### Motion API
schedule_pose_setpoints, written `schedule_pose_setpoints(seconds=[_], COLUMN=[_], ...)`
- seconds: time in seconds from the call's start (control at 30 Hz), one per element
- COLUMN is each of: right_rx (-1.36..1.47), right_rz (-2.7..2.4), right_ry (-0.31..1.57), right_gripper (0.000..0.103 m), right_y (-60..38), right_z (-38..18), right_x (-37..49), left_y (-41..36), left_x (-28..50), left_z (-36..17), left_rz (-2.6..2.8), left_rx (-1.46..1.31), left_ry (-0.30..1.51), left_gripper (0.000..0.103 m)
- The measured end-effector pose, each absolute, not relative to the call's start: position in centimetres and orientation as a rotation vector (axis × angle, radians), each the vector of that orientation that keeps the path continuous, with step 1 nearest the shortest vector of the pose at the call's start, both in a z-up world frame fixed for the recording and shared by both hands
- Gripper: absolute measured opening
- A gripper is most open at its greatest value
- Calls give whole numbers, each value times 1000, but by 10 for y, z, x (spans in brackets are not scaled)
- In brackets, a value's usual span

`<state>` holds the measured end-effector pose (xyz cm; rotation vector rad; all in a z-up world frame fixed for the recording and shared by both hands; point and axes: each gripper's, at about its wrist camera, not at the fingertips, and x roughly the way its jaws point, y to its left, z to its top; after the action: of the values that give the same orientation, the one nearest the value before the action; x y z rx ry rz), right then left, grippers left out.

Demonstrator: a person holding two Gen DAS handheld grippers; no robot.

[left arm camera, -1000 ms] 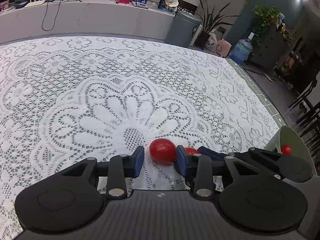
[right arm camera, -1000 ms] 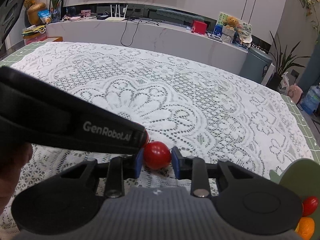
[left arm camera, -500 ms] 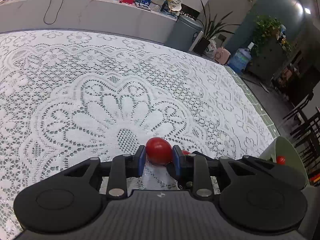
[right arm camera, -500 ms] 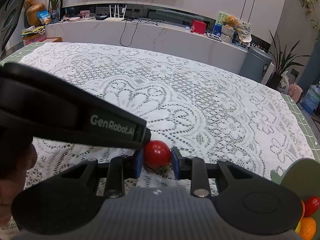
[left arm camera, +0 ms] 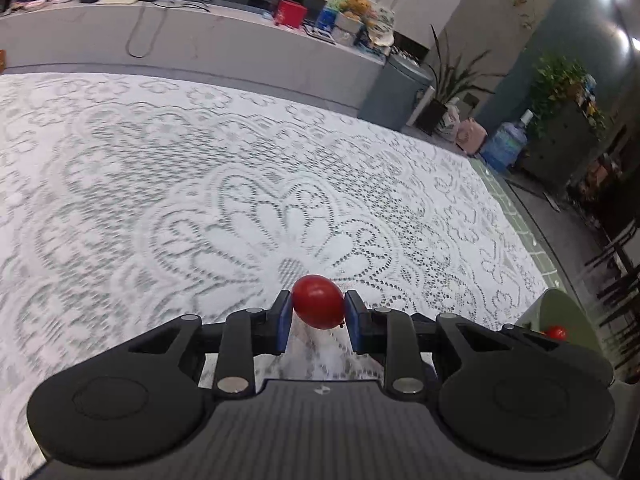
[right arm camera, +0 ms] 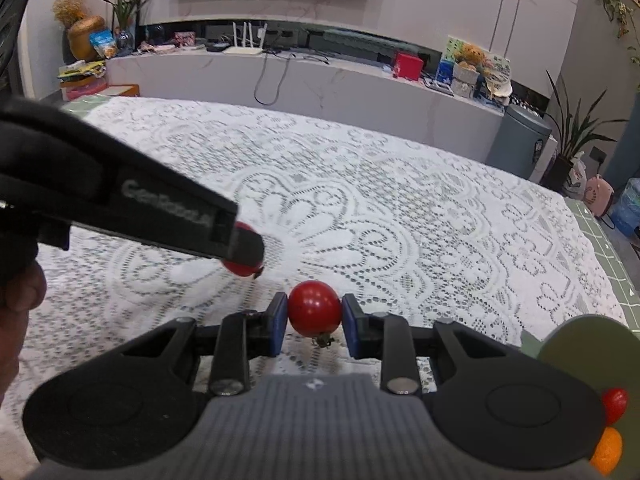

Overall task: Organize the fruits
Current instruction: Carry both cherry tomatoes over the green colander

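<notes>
Since a second ago the left gripper (left arm camera: 318, 306) has closed on its tomato (left arm camera: 318, 301) and both hands have lifted their fruit off the lace cloth (left arm camera: 160, 200). Its pads now pinch that tomato across its middle, and the right gripper (right arm camera: 314, 314) pinches a rounder tomato (right arm camera: 314, 307) likewise. Both are probably bound for the green bowl (right arm camera: 576, 344) at right, where a red and an orange fruit already lie.

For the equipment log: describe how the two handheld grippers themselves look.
Both grippers, left gripper and right gripper, match: matte black linkage arms with silver pivot pins, round black side discs, a ribbed grey body and blue finger pads. White lettering, blurred, runs along the left one's side. No cables or sleeves show.
</notes>
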<state>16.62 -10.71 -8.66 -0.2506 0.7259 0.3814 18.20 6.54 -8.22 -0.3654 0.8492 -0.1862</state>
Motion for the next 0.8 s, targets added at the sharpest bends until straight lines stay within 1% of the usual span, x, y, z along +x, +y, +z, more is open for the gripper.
schedule_pose_setpoints(seconds=[0.4, 0.8], right_rx=[-175, -97], right_rz=[480, 427], right_ry=[666, 634], right_gripper=[26, 26], right_y=[-138, -201], right_z=[-36, -6], right_x=[104, 57], left_y=[58, 6], left_x=[119, 80], left_z=[-39, -7], left_rz=[-173, -286], left_rx=[-367, -281], left_ry=[781, 730], left_gripper=[31, 31])
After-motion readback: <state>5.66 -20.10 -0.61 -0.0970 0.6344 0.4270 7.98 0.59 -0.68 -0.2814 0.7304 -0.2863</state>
